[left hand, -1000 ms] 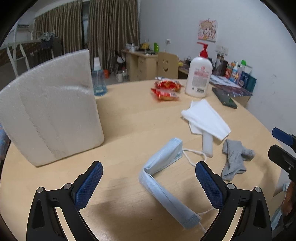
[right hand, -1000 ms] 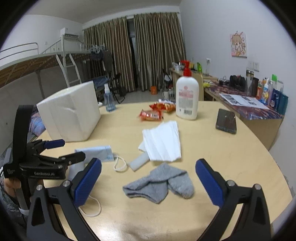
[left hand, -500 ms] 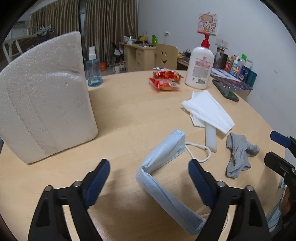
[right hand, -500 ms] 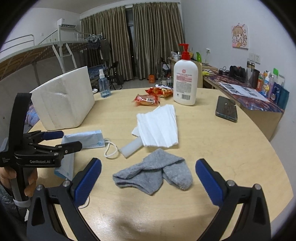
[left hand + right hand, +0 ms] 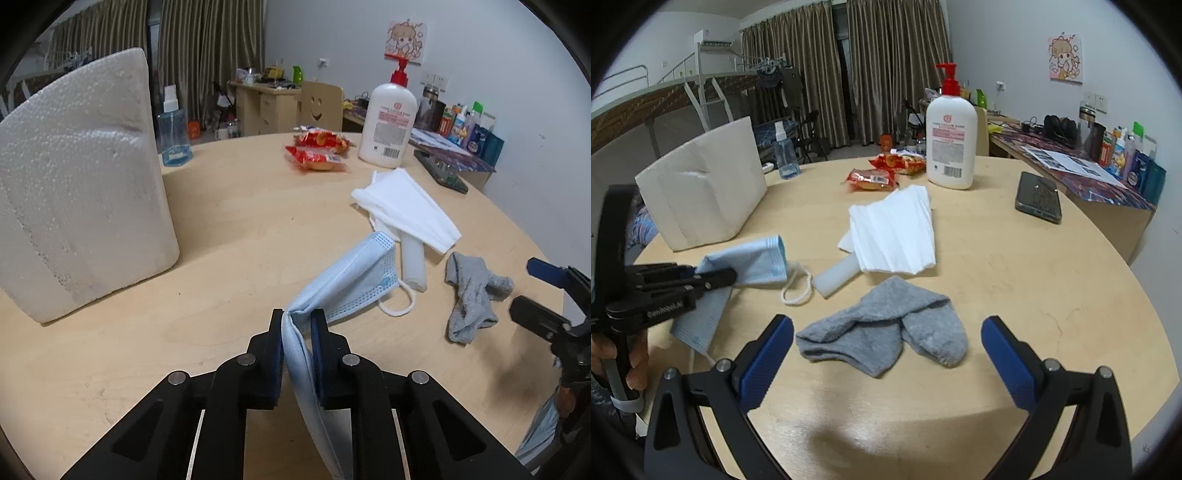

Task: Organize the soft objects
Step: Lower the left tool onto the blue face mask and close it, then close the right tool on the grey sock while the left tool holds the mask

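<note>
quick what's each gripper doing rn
left gripper: shut on the blue face mask.
right gripper: open, holding nothing, grey sock lying between its fingers.

A lived-in bedroom or dorm-style room at home, set around a round wooden surface (image 5: 1015,280). Behind it hang long brown curtains (image 5: 886,70); to its left rises a loft bed (image 5: 665,99) with a ladder and clothes hanging. A cartoon poster (image 5: 1065,59) is stuck on the wall beyond it, above a cluttered side desk (image 5: 1108,188) of bottles and papers.
</note>
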The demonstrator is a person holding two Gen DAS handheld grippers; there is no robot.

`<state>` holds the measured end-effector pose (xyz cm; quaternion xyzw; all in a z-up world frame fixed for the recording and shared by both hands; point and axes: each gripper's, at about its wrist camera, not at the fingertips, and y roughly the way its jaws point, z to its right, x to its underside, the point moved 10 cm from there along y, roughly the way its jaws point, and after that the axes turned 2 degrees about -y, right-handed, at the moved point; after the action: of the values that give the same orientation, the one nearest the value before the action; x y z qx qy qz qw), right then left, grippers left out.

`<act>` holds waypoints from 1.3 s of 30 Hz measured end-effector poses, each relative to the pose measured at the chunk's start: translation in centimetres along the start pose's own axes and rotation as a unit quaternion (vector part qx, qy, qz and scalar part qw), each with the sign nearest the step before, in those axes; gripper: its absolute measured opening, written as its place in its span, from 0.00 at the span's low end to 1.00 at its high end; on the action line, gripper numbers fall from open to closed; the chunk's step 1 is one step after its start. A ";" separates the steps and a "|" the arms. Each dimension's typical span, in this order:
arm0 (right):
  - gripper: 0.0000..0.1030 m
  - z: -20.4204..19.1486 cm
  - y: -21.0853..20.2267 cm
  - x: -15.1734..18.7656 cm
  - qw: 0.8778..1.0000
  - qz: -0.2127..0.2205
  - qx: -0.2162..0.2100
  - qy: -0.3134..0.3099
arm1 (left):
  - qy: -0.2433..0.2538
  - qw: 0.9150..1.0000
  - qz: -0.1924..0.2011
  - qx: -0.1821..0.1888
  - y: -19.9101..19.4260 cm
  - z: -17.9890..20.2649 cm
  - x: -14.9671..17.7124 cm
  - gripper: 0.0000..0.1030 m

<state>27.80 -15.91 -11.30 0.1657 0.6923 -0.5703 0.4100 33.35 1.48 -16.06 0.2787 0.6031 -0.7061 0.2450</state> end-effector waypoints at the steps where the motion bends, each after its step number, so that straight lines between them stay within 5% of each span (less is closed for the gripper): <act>1: 1.00 0.0 0.1 0.0 1.000 -0.004 0.002 -0.003 | 0.002 1.000 0.002 0.002 -0.1 0.1 0.0 0.14; 10: 0.99 -0.8 1.5 -0.5 0.999 -0.026 0.003 -0.020 | -0.001 1.000 0.007 0.015 -0.4 0.4 -0.1 0.14; 24: 0.82 -0.5 4.1 1.4 0.997 -0.077 0.011 -0.019 | -0.010 1.000 0.012 0.017 -0.6 0.0 -0.1 0.14; 39: 0.81 -0.6 4.4 1.6 0.997 -0.081 0.007 -0.014 | -0.013 1.000 0.018 0.016 -1.0 -0.1 -0.2 0.14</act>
<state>29.73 -14.43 -15.38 0.1043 0.6934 -0.6089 0.3709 32.88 1.71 -15.22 0.2840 0.5833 -0.7150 0.2608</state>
